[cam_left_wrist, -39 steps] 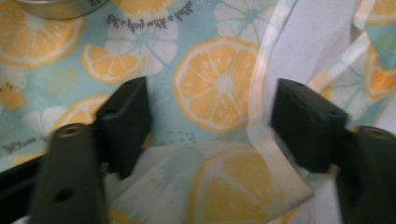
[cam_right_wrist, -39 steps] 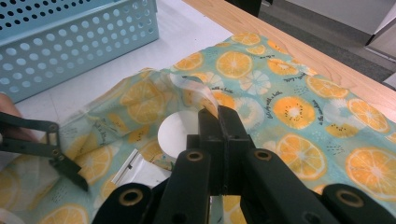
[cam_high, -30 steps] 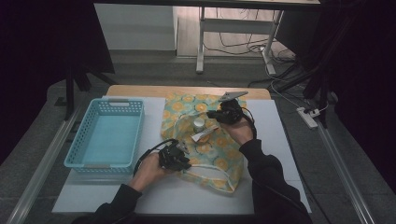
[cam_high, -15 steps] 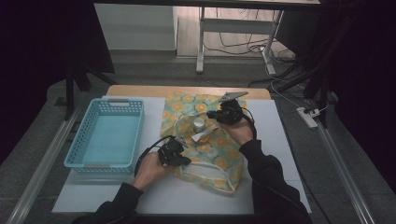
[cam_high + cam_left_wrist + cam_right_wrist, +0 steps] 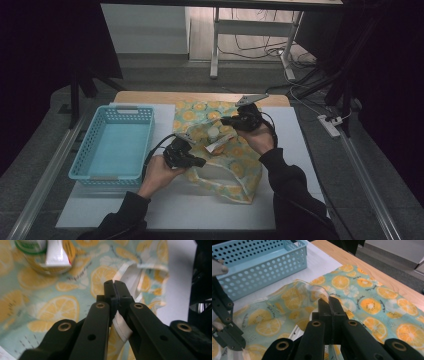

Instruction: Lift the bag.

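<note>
High view: a lemon-print bag (image 5: 220, 150) lies on the white table (image 5: 295, 165), just right of a blue basket (image 5: 112, 145). The left gripper (image 5: 197, 161) sits at the bag's near-left edge; in the left gripper view its jaws are closed on a white handle strap (image 5: 120, 322) of the bag. The right gripper (image 5: 227, 120) is over the bag's far part; in the right gripper view its jaws are pinched on a raised fold of the cloth. A small jar (image 5: 42, 255) and a white tube (image 5: 56, 253) rest on the fabric, possibly touching each other.
</note>
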Available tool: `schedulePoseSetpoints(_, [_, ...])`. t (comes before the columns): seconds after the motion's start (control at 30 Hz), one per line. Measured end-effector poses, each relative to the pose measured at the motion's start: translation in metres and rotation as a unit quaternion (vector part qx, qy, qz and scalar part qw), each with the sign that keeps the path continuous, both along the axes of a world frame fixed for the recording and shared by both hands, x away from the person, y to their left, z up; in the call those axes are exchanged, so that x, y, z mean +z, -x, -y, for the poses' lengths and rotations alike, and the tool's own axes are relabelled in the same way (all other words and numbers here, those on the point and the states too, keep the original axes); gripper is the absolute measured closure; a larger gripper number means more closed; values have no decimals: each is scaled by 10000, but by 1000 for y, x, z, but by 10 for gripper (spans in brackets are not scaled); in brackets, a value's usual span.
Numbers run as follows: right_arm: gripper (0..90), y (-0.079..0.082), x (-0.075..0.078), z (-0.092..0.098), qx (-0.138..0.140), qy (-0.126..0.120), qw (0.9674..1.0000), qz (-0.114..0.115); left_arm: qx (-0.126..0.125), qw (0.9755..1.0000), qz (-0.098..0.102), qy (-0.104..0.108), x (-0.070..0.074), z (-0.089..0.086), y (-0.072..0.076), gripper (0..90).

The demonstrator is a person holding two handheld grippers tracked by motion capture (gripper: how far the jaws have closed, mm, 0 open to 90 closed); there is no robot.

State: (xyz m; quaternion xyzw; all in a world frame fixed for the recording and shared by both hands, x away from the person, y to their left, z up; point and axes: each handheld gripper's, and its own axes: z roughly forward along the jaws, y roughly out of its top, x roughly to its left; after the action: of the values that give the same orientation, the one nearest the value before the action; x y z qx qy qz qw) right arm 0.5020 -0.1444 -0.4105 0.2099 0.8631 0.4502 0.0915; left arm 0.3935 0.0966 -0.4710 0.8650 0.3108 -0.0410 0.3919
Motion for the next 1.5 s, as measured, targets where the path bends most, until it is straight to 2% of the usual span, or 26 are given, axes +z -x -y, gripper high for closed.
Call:
schedulePoseSetpoints(0.23, [900,5,14,-3,83,-14,9999,83,66,9992,245,305,29,-6,-3,900])
schedulePoseSetpoints(0.37, [900,6,19,-4,125,-27,9999,110,103,9984,371,402,45,-10,-6,900])
schedulePoseSetpoints(0.77, [900,12,38,-5,198,-67,9996,166,252,9957,444,768,77,-21,-19,900])
schedulePoseSetpoints(0.93, [900,14,47,-4,216,-90,9995,213,298,9950,574,765,93,-23,-22,900])
schedulePoseSetpoints(1.2, [900,18,61,-8,274,-111,9992,285,313,9923,705,974,115,-27,-29,900])
schedulePoseSetpoints(1.33, [900,19,69,-9,295,-148,9989,326,356,9917,783,953,126,-28,-32,900])
schedulePoseSetpoints(1.5, [900,21,80,-11,339,-196,9985,379,416,9898,927,1003,144,-31,-34,900])
